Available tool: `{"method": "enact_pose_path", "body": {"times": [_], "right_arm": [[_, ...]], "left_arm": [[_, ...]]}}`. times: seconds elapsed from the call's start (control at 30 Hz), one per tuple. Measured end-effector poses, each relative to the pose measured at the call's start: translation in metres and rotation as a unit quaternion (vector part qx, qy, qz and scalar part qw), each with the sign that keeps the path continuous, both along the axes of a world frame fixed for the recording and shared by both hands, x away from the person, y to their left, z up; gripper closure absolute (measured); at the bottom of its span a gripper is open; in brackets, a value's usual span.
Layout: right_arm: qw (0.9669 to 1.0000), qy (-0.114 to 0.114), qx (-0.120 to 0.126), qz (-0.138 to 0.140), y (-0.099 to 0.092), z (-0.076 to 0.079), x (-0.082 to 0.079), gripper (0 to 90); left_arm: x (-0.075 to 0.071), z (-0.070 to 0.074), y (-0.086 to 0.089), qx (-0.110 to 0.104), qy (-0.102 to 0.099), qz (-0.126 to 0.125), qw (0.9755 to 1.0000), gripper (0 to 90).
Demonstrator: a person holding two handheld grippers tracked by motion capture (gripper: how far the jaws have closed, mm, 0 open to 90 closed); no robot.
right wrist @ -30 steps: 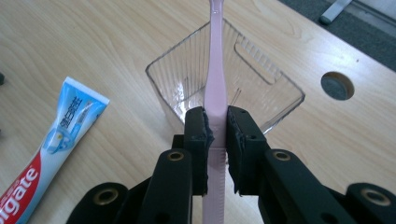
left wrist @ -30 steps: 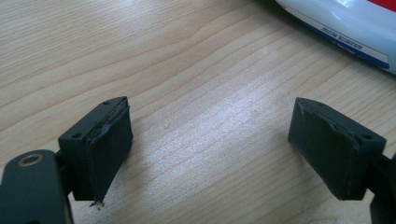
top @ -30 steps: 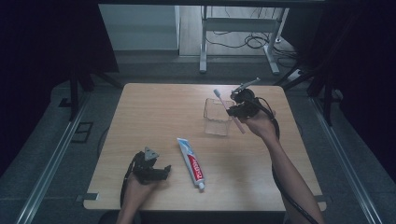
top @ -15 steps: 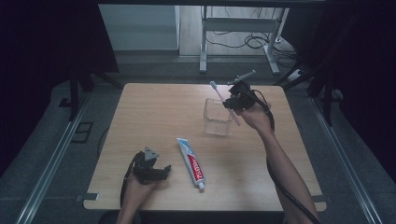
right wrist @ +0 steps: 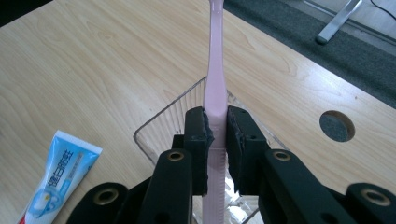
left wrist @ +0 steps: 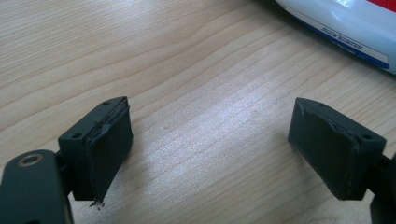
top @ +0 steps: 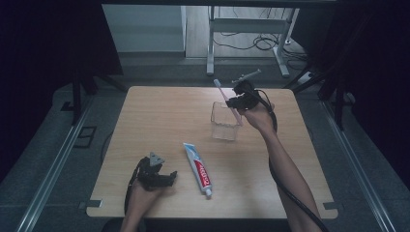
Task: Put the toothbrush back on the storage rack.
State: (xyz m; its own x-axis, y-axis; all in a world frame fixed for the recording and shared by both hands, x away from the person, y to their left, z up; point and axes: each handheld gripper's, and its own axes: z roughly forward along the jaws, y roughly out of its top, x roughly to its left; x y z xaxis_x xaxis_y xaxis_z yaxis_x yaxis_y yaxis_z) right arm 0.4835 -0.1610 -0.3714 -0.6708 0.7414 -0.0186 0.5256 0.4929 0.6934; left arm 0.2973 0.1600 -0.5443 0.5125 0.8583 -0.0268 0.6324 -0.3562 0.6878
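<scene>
A: Table [top: 159,121] first, since it is the biggest thing: pale wood, with a round hole [right wrist: 337,125] near the far corner. On it stands the clear cup [top: 226,122], upright, well apart from the toothpaste tube [top: 198,167] lying flat nearer the person.

B: And the pink toothbrush [right wrist: 216,70]?

A: It is up in the air. The right gripper [top: 235,103] has its jaws closed snugly on the handle, head slanting up and away, lower end still reaching down inside the cup. The step looks like lifting the toothbrush clear of the cup.

B: How should that be done well?

A: Probably by drawing it along its own length until the end clears the rim [right wrist: 163,114], keeping the squeeze firm so the thin handle cannot swivel between the pads. A sideways pull too soon could catch the rim and tip the light cup.

B: Anything in the way?

A: Nothing crowds it. The left gripper [top: 159,178] rests near the table's front edge, jaws spread wide with nothing between them, just beside the toothpaste tube.
</scene>
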Motion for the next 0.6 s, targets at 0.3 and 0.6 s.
{"method": "enact_pose_path", "body": {"times": [0.3,0.6], "right_arm": [[1.0000,-0.004,0.006,-0.007,0.004,-0.002,0.009,78.5],[0.9999,-0.005,0.008,-0.008,0.010,-0.009,0.015,78.5]], "left_arm": [[0.000,0.000,0.000,-0.001,0.000,0.001,1.0000,13.7],[0.000,0.000,0.000,0.000,0.001,-0.001,1.0000,13.7]]}}
